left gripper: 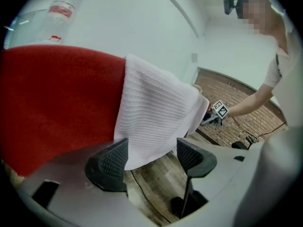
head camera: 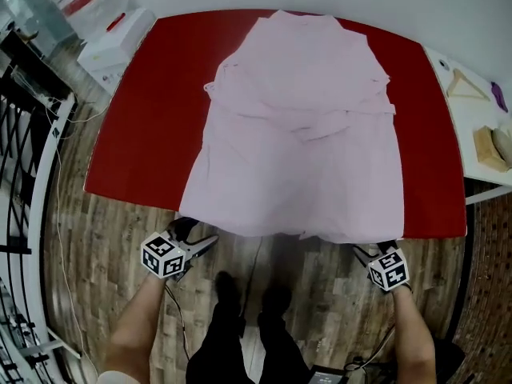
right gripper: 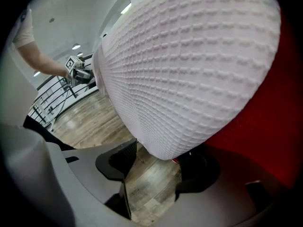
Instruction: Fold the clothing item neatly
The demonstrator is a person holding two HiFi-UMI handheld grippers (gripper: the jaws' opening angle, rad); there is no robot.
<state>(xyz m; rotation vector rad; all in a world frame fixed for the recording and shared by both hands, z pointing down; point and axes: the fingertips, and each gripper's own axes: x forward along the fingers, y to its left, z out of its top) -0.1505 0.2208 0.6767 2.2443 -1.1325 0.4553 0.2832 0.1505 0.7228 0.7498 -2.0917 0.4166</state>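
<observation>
A pale pink waffle-knit garment (head camera: 300, 126) lies spread on the red table (head camera: 152, 110), its hem hanging over the near edge. My left gripper (head camera: 204, 245) is just below the hem's left corner, jaws open, with the hanging cloth (left gripper: 151, 117) just beyond the fingers (left gripper: 110, 162), not clamped. My right gripper (head camera: 362, 252) is under the hem's right corner, also open. The cloth (right gripper: 189, 79) droops right above its fingers (right gripper: 120, 162). In each gripper view the other gripper shows far off, the right one (left gripper: 215, 117) and the left one (right gripper: 79, 74).
A white side table (head camera: 480, 126) at the right holds a wooden hanger (head camera: 466, 85) and a box (head camera: 490, 149). White boxes (head camera: 112, 42) stand at the back left. Wood floor (head camera: 96, 238) and a black railing (head camera: 20, 158) lie to the left. The person's legs (head camera: 244, 326) stand between the grippers.
</observation>
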